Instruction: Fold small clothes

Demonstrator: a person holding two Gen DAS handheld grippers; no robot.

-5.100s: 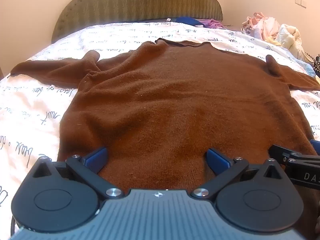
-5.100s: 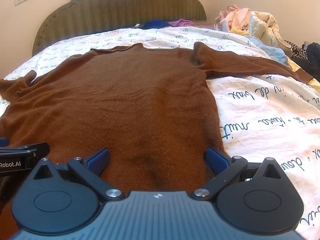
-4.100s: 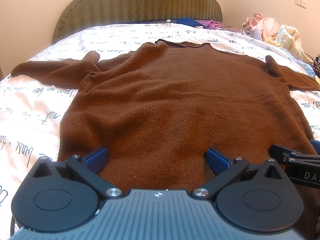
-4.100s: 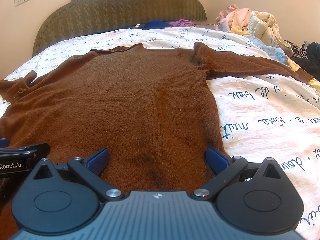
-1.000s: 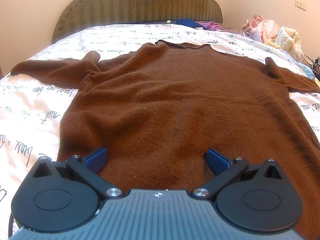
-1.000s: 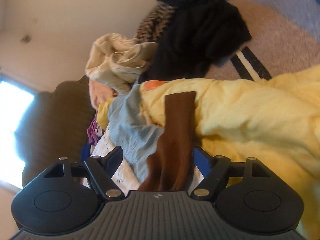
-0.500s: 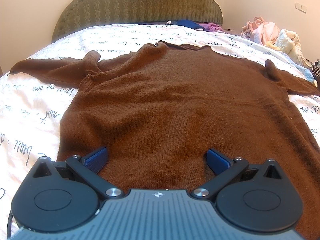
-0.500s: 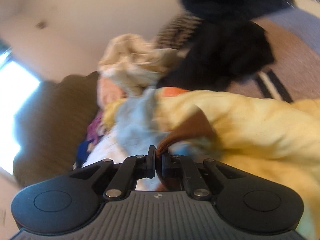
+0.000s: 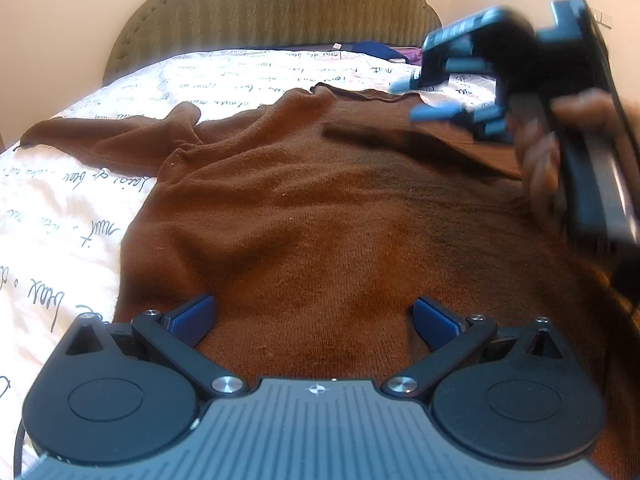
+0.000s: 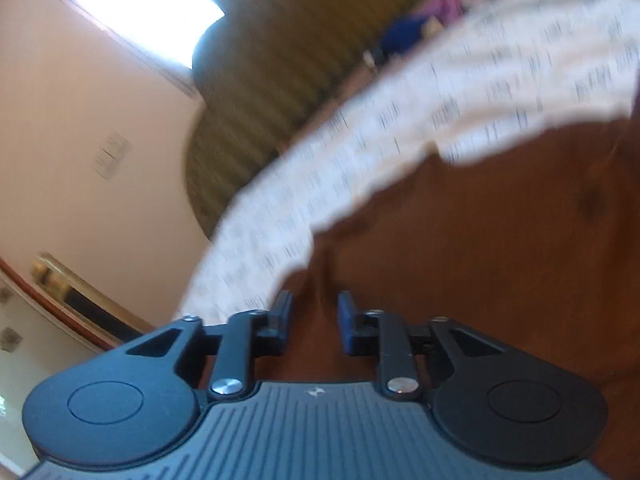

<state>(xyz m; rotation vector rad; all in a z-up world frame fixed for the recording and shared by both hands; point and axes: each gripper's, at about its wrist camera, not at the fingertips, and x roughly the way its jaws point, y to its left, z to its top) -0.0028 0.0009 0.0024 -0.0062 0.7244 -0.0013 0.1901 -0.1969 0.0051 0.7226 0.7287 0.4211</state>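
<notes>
Sweater [image 9: 320, 216], brown knit, lies flat on the bed's script-printed cover [image 9: 72, 208]. Left gripper [image 9: 314, 318] rests at the hem, jaws wide apart and pressing on nothing. Right gripper [image 10: 314, 316], blurred, has its jaws opening; brown knit shows in the gap, pads clear of it. From the left wrist it appears above the far shoulder, over the sleeve [image 9: 400, 136] laid across the chest. Green headboard [image 9: 272, 8] behind.
</notes>
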